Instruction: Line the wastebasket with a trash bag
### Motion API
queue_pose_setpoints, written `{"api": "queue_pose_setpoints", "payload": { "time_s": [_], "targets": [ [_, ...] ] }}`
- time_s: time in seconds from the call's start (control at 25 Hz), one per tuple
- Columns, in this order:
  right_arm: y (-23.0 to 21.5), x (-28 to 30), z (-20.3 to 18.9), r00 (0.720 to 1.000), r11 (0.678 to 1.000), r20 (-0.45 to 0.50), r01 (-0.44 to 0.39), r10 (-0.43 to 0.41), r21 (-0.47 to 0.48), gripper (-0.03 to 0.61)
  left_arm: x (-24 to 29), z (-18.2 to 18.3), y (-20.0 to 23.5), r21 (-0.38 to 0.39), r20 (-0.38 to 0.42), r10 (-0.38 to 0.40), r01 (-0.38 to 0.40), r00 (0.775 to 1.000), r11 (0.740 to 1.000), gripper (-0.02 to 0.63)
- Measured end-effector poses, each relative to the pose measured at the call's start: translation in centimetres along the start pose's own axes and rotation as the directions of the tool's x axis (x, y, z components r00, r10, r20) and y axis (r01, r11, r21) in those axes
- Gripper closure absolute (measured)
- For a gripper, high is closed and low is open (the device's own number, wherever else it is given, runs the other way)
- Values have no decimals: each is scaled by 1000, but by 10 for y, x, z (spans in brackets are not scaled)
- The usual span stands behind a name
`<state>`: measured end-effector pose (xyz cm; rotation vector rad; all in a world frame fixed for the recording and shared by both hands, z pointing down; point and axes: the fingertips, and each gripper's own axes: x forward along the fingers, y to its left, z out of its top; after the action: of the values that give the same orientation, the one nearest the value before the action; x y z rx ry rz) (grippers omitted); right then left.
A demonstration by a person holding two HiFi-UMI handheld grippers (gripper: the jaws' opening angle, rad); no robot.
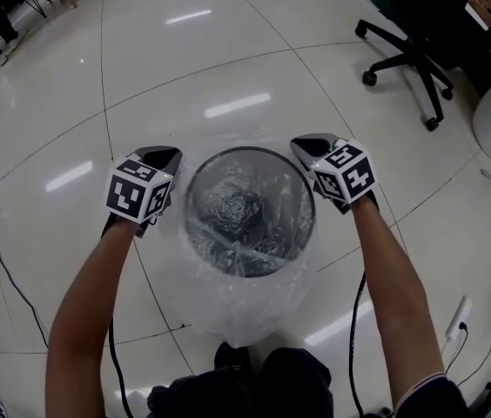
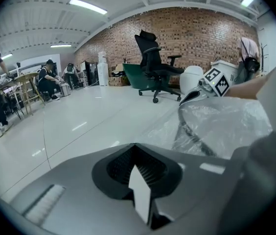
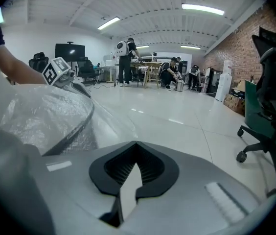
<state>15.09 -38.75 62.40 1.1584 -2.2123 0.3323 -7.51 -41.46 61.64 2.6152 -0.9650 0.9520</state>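
Round dark wastebasket [image 1: 249, 150], frame centre, wrapped in crinkly clear-film trash bag [image 1: 244, 313]. L gripper [image 1: 165, 156] & R gripper [image 1: 308, 144] flank rim, both w/ jaws pressed together. Glossy tiled floor [image 1: 228, 50].

Trash bag [image 1: 244, 307]: thin clear plastic film, crinkled, glossy. Wastebasket [image 1: 250, 150]: dark smooth rim, seen through film. Floor [image 1: 228, 50]: pale tile, highly glossy, mirrors ceiling lights. Left gripper [image 1: 162, 158], right gripper [image 1: 309, 144]: matt grey plastic shells. Wall [image 2: 201, 28]: rough red brick
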Motion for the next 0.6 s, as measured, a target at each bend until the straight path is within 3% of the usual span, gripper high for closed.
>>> {"api": "queue_pose_setpoints", "payload": {
  "time_s": [0.6],
  "targets": [
    [11, 42, -53, 996, 991, -45, -66, 72, 113, 577, 36, -44, 2, -101, -21, -38, 36, 999, 994, 603]
  ]
}}
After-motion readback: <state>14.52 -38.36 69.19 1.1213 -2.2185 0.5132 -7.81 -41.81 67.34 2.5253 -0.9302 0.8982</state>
